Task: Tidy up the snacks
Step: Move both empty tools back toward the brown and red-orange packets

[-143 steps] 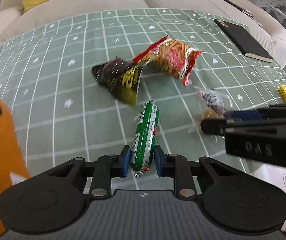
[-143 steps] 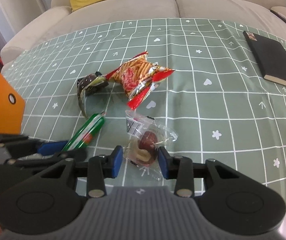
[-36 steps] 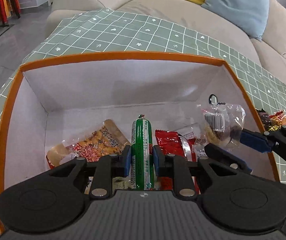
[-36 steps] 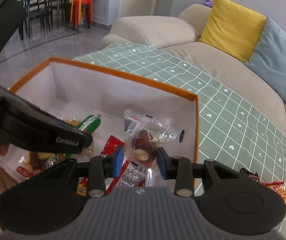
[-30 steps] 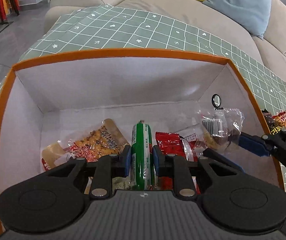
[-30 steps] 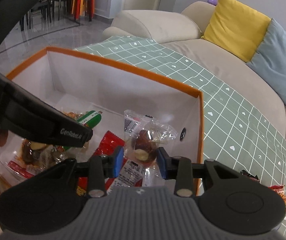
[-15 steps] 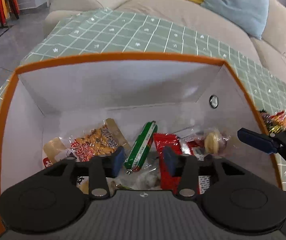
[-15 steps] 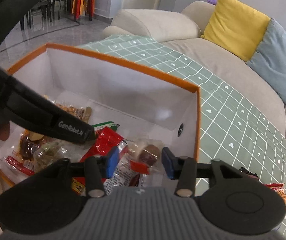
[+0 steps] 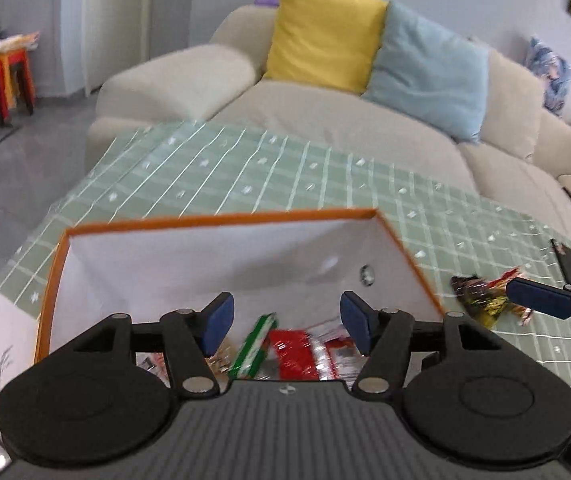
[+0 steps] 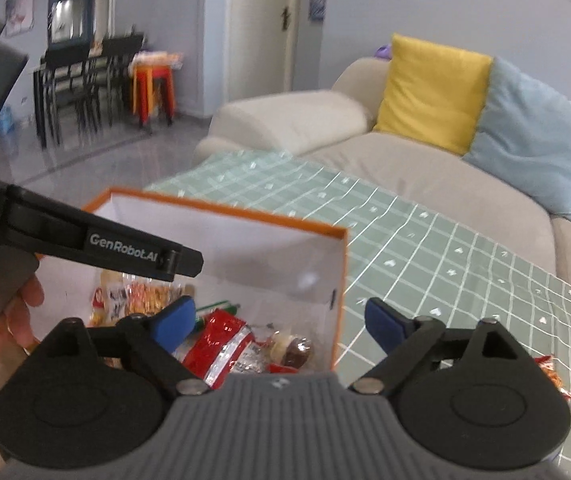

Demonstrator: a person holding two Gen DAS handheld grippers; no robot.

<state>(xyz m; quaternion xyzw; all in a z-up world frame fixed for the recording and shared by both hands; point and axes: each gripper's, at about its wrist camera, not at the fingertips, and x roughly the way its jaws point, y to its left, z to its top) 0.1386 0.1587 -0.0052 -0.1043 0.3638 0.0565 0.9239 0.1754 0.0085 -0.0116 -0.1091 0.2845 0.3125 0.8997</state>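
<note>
An orange-rimmed box (image 9: 221,218) with white walls stands on the green checked tablecloth; it also shows in the right wrist view (image 10: 221,210). Inside lie a green sausage stick (image 9: 255,340), a red packet (image 9: 291,354), and in the right wrist view a clear wrapped pastry (image 10: 295,350) beside the red packet (image 10: 217,340). My left gripper (image 9: 285,320) is open and empty above the box. My right gripper (image 10: 279,326) is open and empty above the box's right wall. A dark packet and a red chips bag (image 9: 481,294) lie on the cloth right of the box.
A beige sofa (image 9: 325,120) with a yellow cushion (image 9: 323,52) and a blue cushion (image 9: 425,72) stands behind the table. The chips bag's edge shows at the lower right of the right wrist view (image 10: 551,372). Dark dining chairs (image 10: 81,84) and red stools stand far off.
Both grippers opened wide and let the sausage stick and the wrapped pastry drop into the box. Both have since lifted and tilted up, away from the box.
</note>
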